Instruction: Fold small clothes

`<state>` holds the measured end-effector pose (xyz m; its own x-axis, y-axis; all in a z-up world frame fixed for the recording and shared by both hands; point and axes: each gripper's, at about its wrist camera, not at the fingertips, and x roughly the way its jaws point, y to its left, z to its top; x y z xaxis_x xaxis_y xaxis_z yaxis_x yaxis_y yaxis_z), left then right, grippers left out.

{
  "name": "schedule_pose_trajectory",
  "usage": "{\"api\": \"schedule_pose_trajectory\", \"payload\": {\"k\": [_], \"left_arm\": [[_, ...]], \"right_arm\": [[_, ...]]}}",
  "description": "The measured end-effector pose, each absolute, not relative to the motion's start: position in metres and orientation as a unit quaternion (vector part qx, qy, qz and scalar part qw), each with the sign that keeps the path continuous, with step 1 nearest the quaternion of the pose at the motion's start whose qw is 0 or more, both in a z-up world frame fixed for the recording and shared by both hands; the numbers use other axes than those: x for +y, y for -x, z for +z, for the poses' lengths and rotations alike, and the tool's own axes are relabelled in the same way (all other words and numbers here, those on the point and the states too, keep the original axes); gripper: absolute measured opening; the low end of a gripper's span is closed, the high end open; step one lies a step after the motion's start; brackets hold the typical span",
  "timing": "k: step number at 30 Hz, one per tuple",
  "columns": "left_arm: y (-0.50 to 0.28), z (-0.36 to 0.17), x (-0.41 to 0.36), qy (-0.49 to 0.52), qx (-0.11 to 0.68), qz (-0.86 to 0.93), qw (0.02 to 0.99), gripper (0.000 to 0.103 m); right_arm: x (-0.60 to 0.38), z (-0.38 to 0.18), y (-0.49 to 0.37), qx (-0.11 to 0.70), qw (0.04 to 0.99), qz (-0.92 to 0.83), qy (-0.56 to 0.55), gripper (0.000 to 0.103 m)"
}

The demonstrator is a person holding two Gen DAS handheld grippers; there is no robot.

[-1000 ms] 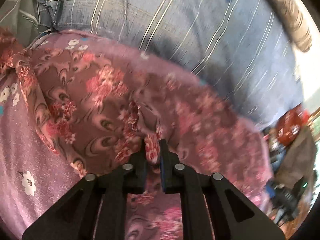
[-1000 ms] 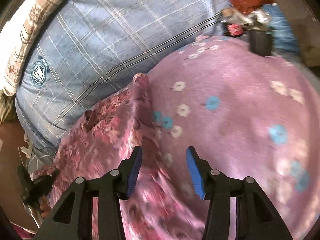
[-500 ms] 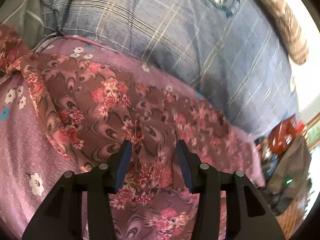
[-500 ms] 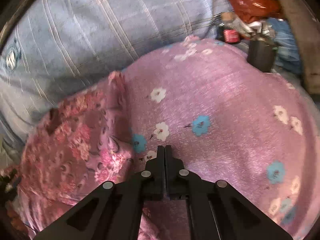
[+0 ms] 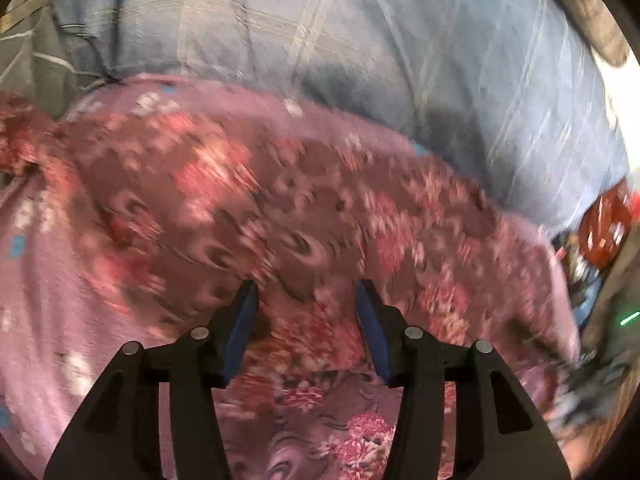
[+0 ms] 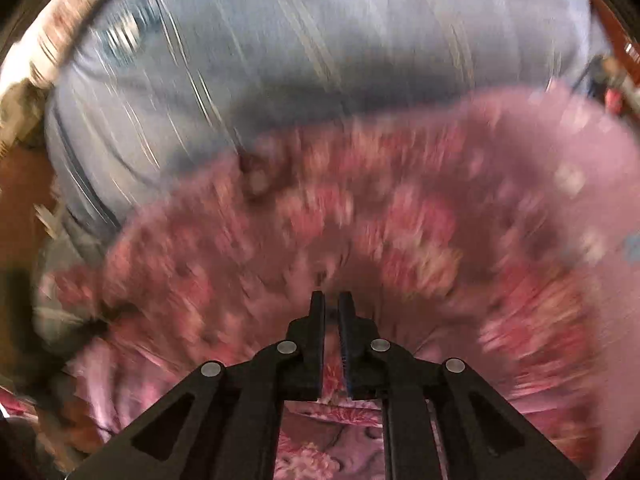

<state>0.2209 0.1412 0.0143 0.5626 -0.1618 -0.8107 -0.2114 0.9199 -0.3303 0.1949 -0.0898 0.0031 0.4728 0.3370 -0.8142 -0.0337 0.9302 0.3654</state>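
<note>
Released by the left gripper [image 5: 307,304], whose jaws have just been opening, the floral garment [image 5: 248,208] lies beneath; right gripper [image 6: 330,305] pinches it near the blue pillow [image 6: 320,40]

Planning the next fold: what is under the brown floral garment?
The brown floral garment lies on a pink flower-print cloth, which shows past its edges, with blue striped bedding behind. Whatever is directly beneath the garment's middle is covered.

- garment [image 5: 248,200]: maroon-brown w/ red-pink floral swirls
- cloth under it [image 5: 44,300]: mauve-pink, small white + blue flowers
- bedsheet [image 5: 360,40]: pale blue-grey, thin white/tan plaid lines
- gripper fingers [image 5: 240,332]: black, blue pads
- far-right clutter [image 5: 604,224]: reddish, prob. a bag; too blurry
</note>
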Motion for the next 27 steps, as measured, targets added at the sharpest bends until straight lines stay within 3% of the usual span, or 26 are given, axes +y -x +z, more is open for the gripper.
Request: {"api": "schedule_pose_trajectory", "payload": {"k": [4,11,19,20,21,22,27], "left_arm": [[-0.209,0.047,0.207,0.245,0.423,0.065,0.870,0.067],[-0.192,0.045,0.359,0.308,0.433,0.223,0.817,0.068],[-0.195,0.009,0.437,0.412,0.429,0.254,0.763,0.068],[-0.196,0.011,0.440,0.431,0.411,0.244,0.765,0.067],[-0.198,0.013,0.441,0.440,0.395,0.240,0.770,0.033],[-0.204,0.014,0.443,0.430,0.396,0.239,0.775,0.007],[-0.196,0.019,0.448,0.435,0.384,0.234,0.780,0.006]], "right_arm": [[-0.084,0.000,-0.179,0.443,0.881,0.101,-0.135,0.011],[-0.088,-0.004,-0.169,0.410,0.897,0.097,-0.131,0.011],[-0.098,-0.007,-0.170,0.405,0.891,0.113,-0.171,0.011],[-0.098,-0.007,-0.170,0.405,0.891,0.114,-0.173,0.011],[-0.098,-0.007,-0.170,0.404,0.890,0.115,-0.174,0.011],[-0.098,-0.007,-0.170,0.404,0.890,0.116,-0.175,0.011],[-0.100,-0.009,-0.170,0.403,0.888,0.120,-0.185,0.011]]}}
